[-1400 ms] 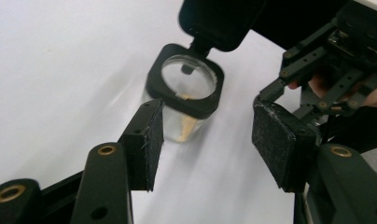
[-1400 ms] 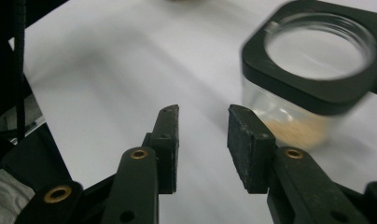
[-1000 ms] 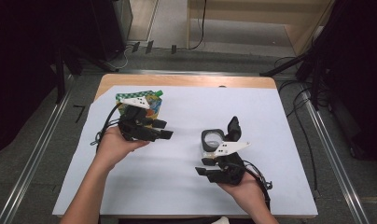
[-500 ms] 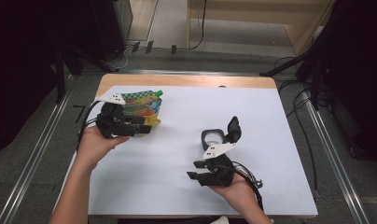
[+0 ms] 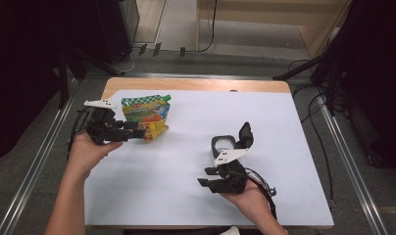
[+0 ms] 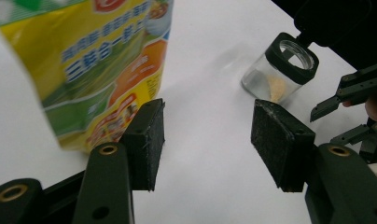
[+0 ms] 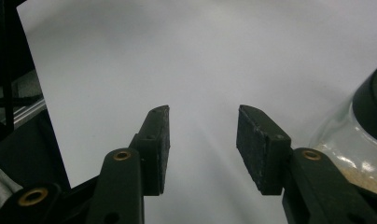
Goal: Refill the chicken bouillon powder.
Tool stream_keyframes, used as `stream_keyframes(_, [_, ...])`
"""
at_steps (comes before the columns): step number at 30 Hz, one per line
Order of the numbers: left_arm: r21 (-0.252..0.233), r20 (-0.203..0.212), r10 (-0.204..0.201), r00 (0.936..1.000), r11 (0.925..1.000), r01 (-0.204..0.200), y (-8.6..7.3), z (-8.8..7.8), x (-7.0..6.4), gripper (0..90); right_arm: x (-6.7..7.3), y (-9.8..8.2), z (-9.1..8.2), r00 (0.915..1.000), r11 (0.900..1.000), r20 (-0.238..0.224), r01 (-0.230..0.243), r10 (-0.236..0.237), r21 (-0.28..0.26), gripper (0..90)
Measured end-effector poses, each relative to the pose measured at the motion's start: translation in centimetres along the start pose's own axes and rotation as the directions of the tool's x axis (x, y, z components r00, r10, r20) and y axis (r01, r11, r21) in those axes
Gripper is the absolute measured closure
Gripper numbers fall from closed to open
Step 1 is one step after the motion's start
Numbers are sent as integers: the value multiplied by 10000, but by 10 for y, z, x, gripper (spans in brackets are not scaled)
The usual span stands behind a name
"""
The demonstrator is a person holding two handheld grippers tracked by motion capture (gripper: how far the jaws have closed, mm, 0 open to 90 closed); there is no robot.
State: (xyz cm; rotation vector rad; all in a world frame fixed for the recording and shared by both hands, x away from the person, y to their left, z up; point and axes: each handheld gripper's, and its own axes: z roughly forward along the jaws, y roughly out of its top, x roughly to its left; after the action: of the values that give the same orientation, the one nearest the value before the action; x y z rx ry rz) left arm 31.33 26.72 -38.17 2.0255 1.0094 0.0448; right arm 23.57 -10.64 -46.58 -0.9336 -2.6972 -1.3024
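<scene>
The left tongs (image 5: 137,133) are gaping beside the pouch (image 5: 146,113), seemingly lining up to grab it, while the right tongs (image 7: 203,149) are idling spread beside the jar (image 5: 224,144).

A glossy printed film, seemingly plastic, is seen on the pouch (image 5: 146,115). Beside the pouch, clear glass or plastic, hard to tell, forms the jar (image 6: 280,70), capped by a matt black rim. Rough, matt black pads (image 6: 147,140) are borne by the left gripper (image 6: 207,135). A matt white sheet is laid over the wooden table (image 5: 196,84).
</scene>
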Motion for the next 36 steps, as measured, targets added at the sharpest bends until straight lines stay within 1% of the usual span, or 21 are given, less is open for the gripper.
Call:
stream_keyframes(3, [-139, -126, 2, 9999, 9999, -3, -2, -7, 3, 453, 0, 1, 1, 10000, 10000, -6, 21, -21, 48, 557])
stream_keyframes(5, [-186, -188, -124, 9997, 9998, 120, -4, -11, 7, 453, 0, 1, 2, 10000, 10000, -34, 79, -79, 55, 557])
stream_keyframes(10, [-359, -518, -444, 9977, 9985, 425, -8, -20, 20, 453, 1, 0, 4, 9999, 9999, -38, 125, -124, 111, 557])
stream_keyframes(13, [-404, -1088, -533, 9926, 9980, 491, -7, -23, 26, 451, 1, -1, 5, 9999, 9998, -10, 100, -100, 159, 557])
stream_keyframes(16, [-502, -1322, -491, 9900, 9978, 428, -6, -23, 33, 450, 1, -2, 6, 9999, 9996, 26, 114, -114, 250, 557])
stream_keyframes(17, [-546, -1288, -494, 9904, 9976, 427, -6, -21, 36, 449, 2, -3, 6, 9999, 9996, 57, 102, -103, 250, 558])
stream_keyframes(19, [-545, -1198, -333, 9922, 9981, 269, -4, -16, 39, 448, 2, -3, 5, 9999, 9996, 77, 146, -147, 223, 558])
stream_keyframes(20, [-537, -1120, -255, 9934, 9984, 196, -3, -12, 40, 448, 2, -4, 5, 9999, 9997, 95, 135, -137, 224, 557])
stream_keyframes(21, [-550, -956, -192, 9952, 9984, 140, -2, -8, 42, 448, 2, -4, 5, 9999, 9997, 113, 101, -103, 215, 556])
stream_keyframes(22, [-514, -877, -189, 9960, 9986, 145, -1, -5, 44, 448, 2, -5, 4, 9999, 9997, 151, 49, -52, 223, 556])
stream_keyframes(24, [-310, -901, -207, 9957, 9994, 179, 2, 4, 46, 456, 1, -7, 2, 9998, 9999, 221, -24, 21, 169, 556])
stream_keyframes(26, [-197, -911, -52, 9958, 9998, 34, 4, 12, 48, 460, -1, -9, 0, 9995, 9999, 307, -62, 58, 138, 555])
stream_keyframes(27, [-220, -890, -2, 9960, 9998, -18, 4, 15, 48, 462, -1, -9, -2, 9993, 9998, 344, -176, 171, 134, 555])
stream_keyframes(28, [-234, -888, 27, 9960, 9997, -48, 4, 18, 49, 468, -2, -10, -2, 9991, 9998, 389, -161, 157, 92, 555])
stream_keyframes(29, [-273, -981, 69, 9952, 9996, -96, 4, 20, 50, 472, -2, -11, -4, 9989, 9997, 419, -237, 233, 92, 555])
stream_keyframes(31, [-408, -980, 48, 9952, 9991, -89, 4, 25, 53, 493, -2, -13, -6, 9984, 9997, 499, -255, 252, 56, 555])
stream_keyframes(34, [-496, -848, -43, 9964, 9988, 1, 3, 30, 57, 515, -3, -17, -9, 9976, 9994, 600, -334, 331, 33, 554])
stream_keyframes(36, [-477, -786, 10, 9969, 9988, -47, 3, 35, 58, 527, -3, -19, -11, 9970, 9993, 682, -379, 378, 3, 554])
